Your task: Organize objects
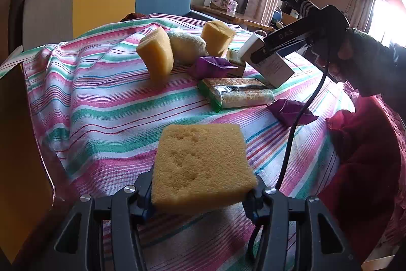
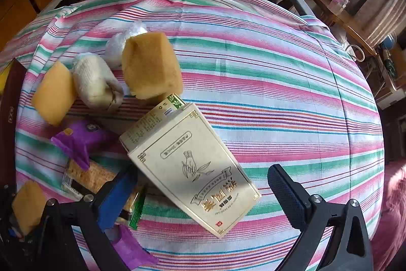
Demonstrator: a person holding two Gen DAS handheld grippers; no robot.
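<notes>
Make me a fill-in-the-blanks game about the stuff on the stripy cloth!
1. The left tool is squeezing a square yellow foam ____.
2. The open right tool has a cream cardboard ____ with gold print between its fingers.
3. The flat wrapped cracker packet lies on the ____ cloth.
4. The crumpled foil wrappers are coloured ____.

Missing words: sponge; box; striped; purple.

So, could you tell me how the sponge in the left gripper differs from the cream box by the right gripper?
The sponge is yellow, porous and plain; the box is cream, smooth and printed. The sponge is clamped in the left gripper; the box sits between the right gripper's open jaws. Both are blocky.
</notes>
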